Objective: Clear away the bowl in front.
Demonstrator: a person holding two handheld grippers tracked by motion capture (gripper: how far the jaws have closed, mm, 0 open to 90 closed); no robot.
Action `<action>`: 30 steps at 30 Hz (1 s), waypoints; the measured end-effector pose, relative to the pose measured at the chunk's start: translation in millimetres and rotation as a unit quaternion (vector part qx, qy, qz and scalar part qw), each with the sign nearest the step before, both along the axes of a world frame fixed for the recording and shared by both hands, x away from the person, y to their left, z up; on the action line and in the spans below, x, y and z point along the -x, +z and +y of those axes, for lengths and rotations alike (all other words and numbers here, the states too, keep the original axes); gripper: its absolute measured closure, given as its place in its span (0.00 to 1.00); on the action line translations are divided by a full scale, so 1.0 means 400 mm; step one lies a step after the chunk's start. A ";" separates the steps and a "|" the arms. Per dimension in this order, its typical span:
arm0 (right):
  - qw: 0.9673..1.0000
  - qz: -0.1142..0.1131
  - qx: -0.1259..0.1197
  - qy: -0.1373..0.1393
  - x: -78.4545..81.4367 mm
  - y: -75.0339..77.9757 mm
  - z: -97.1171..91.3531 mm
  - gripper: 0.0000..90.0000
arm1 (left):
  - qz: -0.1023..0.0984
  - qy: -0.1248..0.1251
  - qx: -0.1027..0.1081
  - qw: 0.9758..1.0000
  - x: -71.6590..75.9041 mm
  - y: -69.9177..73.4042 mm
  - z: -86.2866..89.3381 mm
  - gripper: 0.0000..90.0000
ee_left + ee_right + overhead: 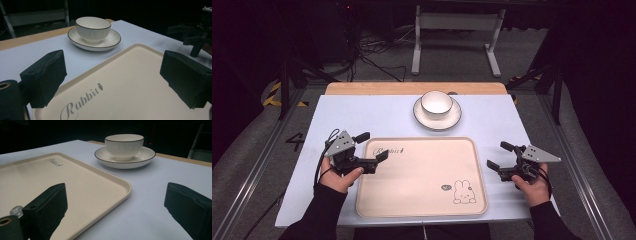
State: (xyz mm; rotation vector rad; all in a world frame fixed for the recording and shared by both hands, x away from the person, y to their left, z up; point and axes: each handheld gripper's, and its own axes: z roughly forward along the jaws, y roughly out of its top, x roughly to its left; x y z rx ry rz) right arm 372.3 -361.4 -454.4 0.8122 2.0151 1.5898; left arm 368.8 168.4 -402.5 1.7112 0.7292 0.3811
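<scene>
A beige tray (422, 175) with a rabbit drawing and the word "Rabbit" lies on the near middle of the table. Behind it a white bowl (436, 103) with a dark rim stands on a white saucer (422, 118). My left gripper (373, 145) is open over the tray's near-left corner, with nothing between its jaws. To the right of the tray, above the table, my right gripper (498, 155) is open and empty too. In the left gripper view the bowl (93, 27) stands beyond the tray (130, 82). The right gripper view has the bowl (124, 146) and saucer (146, 157) ahead, the tray (75, 182) to the left.
The pale table top (362, 115) has a wooden strip (377, 88) along its far edge. Beyond the table stand a white metal frame (457, 30) and cables (372, 55) on the floor. In the left gripper view the other gripper (195, 35) is at far right.
</scene>
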 end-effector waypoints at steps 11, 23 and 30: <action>1.000 0.001 -0.001 0.001 0.000 0.000 0.000 0.06 | 0.001 -0.036 -0.004 0.999 -0.023 0.022 -0.079 0.08; 1.000 0.000 -0.002 0.003 0.000 0.000 -0.001 0.06 | 0.005 -0.063 -0.015 0.998 -0.044 0.033 -0.152 0.08; 1.000 0.000 -0.003 0.003 0.000 0.000 -0.001 0.06 | 0.013 -0.080 -0.017 0.997 -0.064 0.032 -0.192 0.08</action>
